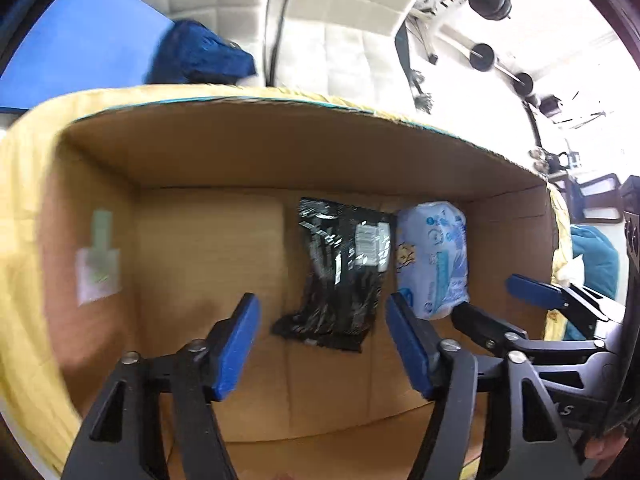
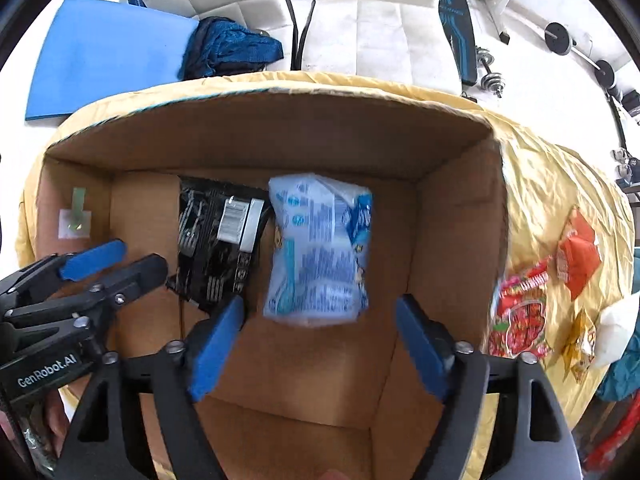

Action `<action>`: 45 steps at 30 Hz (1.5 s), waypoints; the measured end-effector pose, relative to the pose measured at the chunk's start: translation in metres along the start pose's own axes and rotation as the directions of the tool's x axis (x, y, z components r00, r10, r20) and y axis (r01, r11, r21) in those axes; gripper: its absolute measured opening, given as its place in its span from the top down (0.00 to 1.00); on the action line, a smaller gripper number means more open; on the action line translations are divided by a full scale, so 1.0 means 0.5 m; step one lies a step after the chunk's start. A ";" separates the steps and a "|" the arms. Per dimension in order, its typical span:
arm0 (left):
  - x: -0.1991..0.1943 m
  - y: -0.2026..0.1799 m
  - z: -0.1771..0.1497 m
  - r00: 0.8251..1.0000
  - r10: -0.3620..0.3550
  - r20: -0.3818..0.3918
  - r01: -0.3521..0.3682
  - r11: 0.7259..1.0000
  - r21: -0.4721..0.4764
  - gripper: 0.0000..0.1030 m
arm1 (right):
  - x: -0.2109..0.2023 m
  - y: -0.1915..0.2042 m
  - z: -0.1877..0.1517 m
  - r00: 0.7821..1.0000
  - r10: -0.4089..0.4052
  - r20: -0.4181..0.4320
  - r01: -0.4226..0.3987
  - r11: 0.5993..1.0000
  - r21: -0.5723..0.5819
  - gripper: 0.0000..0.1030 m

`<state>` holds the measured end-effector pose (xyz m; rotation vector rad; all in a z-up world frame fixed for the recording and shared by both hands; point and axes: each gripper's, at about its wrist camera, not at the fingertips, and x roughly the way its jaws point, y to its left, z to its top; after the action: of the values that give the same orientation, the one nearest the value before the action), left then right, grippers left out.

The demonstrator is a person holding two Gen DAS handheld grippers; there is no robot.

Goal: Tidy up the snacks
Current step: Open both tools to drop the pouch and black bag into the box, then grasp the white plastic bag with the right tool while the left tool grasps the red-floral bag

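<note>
Home room: padded chairs (image 2: 376,20), dumbbells (image 2: 490,76).

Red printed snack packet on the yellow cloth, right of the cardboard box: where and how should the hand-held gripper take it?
Grip the red printed snack packet across its narrower width, coming from above. It appears to lie flat on the yellow cloth, so only a top-down pinch seems workable. The right hand-held gripper, open, is nearest.

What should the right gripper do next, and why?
Probably lift the right gripper out of the cardboard box toward the red snack packet on the yellow cloth. Both grippers are open and empty; the black packet and light blue packet already lie inside.
</note>
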<state>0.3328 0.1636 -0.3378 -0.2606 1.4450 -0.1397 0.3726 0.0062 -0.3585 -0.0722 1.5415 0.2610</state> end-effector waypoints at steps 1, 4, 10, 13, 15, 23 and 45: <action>-0.012 0.000 -0.013 1.000 0.023 0.017 -0.023 1.000 0.001 0.30 | -0.004 0.002 -0.011 1.000 -0.003 0.000 0.003 1.000 0.001 0.17; -0.046 -0.007 -0.060 0.996 0.063 0.064 -0.064 0.998 0.012 0.17 | -0.018 0.005 -0.043 0.999 -0.029 0.025 0.029 1.000 0.000 0.16; -0.096 -0.008 -0.125 0.985 0.112 0.133 -0.114 0.994 0.003 0.03 | -0.054 0.018 -0.104 0.995 -0.063 0.081 0.062 0.998 0.017 0.12; -0.117 -0.012 -0.140 0.978 0.122 0.169 -0.122 0.992 -0.012 0.02 | -0.075 0.022 -0.133 0.993 -0.058 0.108 0.055 0.998 0.024 0.08; -0.125 -0.001 -0.139 0.974 0.129 0.186 -0.128 0.992 -0.020 0.02 | -0.089 0.025 -0.152 0.992 -0.055 0.116 0.051 0.998 0.034 0.07; -0.181 -0.031 -0.197 0.955 0.145 0.259 -0.152 0.988 0.006 0.02 | -0.171 0.038 -0.241 0.981 -0.060 0.183 0.053 0.998 0.044 0.07; -0.320 -0.161 -0.311 0.921 0.141 0.364 -0.156 0.988 0.012 0.02 | -0.350 -0.033 -0.401 0.950 0.027 0.310 -0.052 0.996 0.074 0.01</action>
<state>0.1640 0.1119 -0.1793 -0.1328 1.0873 0.0047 0.1790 -0.0731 -0.1932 0.0618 1.2404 0.2294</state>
